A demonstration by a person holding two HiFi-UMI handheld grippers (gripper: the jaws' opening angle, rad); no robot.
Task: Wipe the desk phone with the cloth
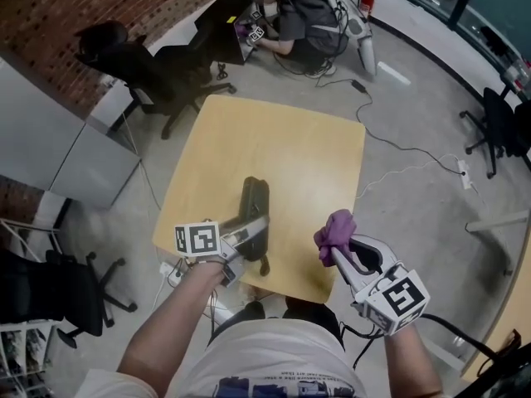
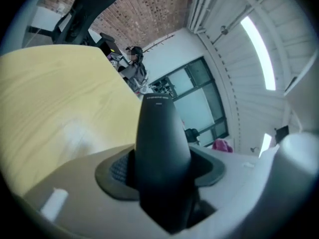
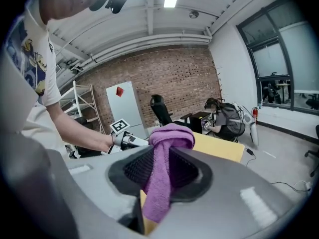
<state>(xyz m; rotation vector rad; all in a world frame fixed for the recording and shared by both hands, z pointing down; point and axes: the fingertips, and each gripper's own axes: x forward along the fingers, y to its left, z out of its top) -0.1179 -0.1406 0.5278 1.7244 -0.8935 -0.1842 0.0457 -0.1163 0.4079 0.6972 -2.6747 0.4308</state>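
A black desk phone handset lies lengthwise near the front of the yellow table. My left gripper is shut on its near end. In the left gripper view the dark handset fills the gap between the jaws, and both pads press on it. My right gripper hovers over the table's front right corner, shut on a bunched purple cloth. In the right gripper view the cloth hangs down between the jaws, and the left gripper shows behind it.
A short black cord trails from the phone toward the table's front edge. Black office chairs stand at the far left. A person crouches at the far side amid cables. A grey cabinet stands left.
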